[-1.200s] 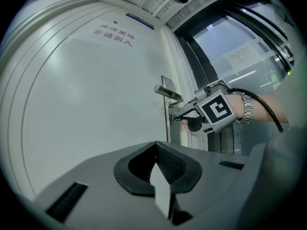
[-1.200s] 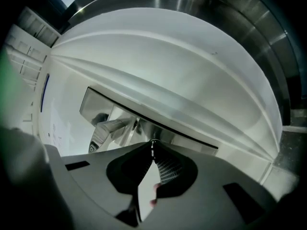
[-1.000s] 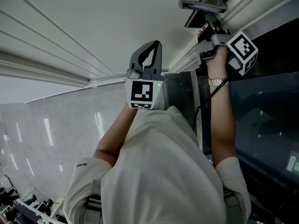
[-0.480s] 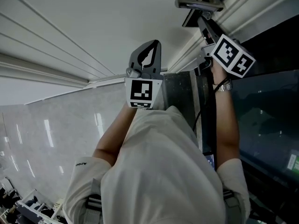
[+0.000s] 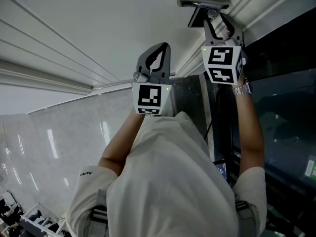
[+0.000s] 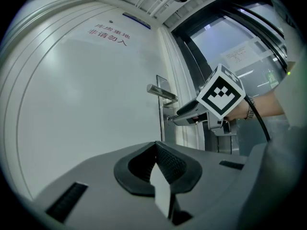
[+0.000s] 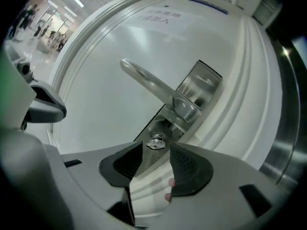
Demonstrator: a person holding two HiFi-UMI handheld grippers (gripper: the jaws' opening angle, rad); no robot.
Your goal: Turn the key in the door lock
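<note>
A small silver key (image 7: 155,142) sticks out of the steel lock plate (image 7: 201,87) below the lever handle (image 7: 148,83) of the white door (image 5: 98,23). My right gripper (image 7: 156,156) points at the key and its jaws are opening; the key shows just past the tips, in the gap, with neither pad pressing on it. In the head view the right gripper (image 5: 221,27) sits under the handle (image 5: 201,3), its marker cube facing the camera. My left gripper (image 5: 160,47) is held level away from the lock, shut on nothing. From the left gripper view (image 6: 158,164) the right gripper (image 6: 178,118) reaches the door edge.
A dark glass panel (image 5: 281,117) and the door frame (image 5: 256,14) run along the right of the door. Red print (image 6: 108,32) is on the door's upper part. The person's body and arms fill the lower middle of the head view.
The right gripper has rolled about a quarter turn at the lock and its jaws have opened off the key. The left gripper has stayed where it was.
</note>
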